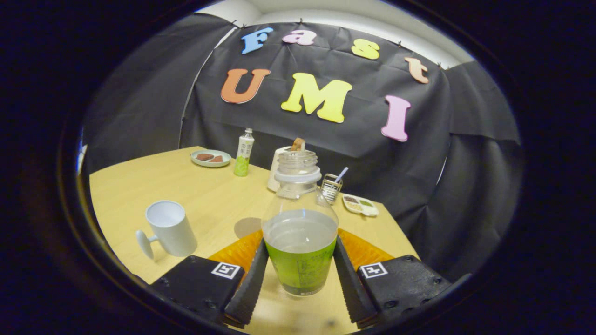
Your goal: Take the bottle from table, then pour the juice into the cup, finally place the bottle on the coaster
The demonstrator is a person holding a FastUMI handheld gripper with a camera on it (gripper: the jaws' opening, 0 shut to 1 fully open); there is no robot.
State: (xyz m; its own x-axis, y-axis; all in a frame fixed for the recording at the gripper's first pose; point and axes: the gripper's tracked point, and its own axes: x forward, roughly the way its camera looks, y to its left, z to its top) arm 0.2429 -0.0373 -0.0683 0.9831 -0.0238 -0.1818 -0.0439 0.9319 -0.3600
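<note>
The clear plastic bottle with a green label (300,232) stands upright over the wooden table (205,195), uncapped mouth up, partly filled with pale liquid, clamped between both fingers of the gripper (300,274). A white handled cup (168,229) sits left of the fingers. Beyond stand a small green bottle (243,153), a plate (210,158) and a wire holder (331,187).

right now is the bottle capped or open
Open: the bottle between the gripper fingers shows a bare threaded neck with no cap, and it stands upright, partly filled.
</note>
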